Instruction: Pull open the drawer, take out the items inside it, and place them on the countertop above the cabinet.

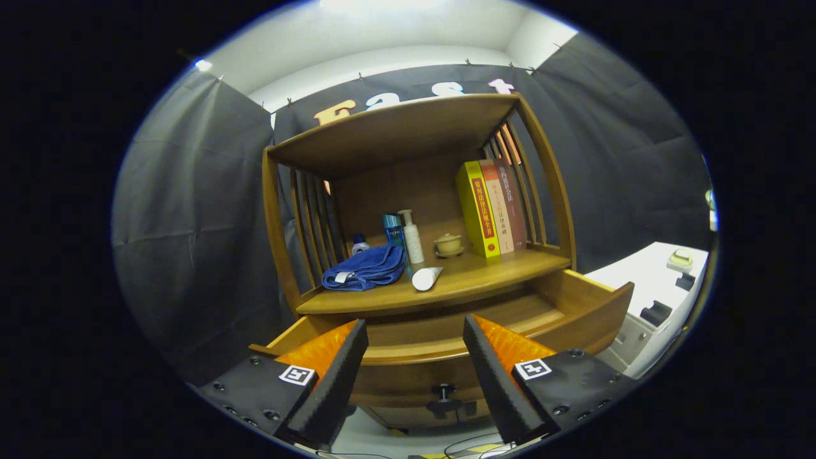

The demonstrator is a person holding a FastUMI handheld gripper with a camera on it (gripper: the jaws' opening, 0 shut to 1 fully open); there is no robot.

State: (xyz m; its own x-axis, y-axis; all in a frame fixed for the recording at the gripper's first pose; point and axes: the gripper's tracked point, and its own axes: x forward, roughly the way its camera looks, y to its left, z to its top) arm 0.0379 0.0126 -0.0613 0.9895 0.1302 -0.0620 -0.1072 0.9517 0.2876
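Claw (414, 357) open w/ nothing betw. fingers, over pulled-out drawer (593, 306); blue towel (366, 269), white tube (426, 278) & pump bottle (412, 237) on table (484, 271) beyond.

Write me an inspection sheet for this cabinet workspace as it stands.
Surface: wooden countertop under a shelf roof, partly bare at the front.
Job's things: drawer pulled open; no items visible in the part that shows. Knob low between the fingers.
Clutter: blue towel, white tube lying on its side, pump bottle, blue bottle, small lidded pot, three upright books.
Gripper: gripper open, empty, fingers in front of the drawer front.
Cables: thin cables on the floor below.
Surroundings: black cloth walls; white unit beside the cabinet.
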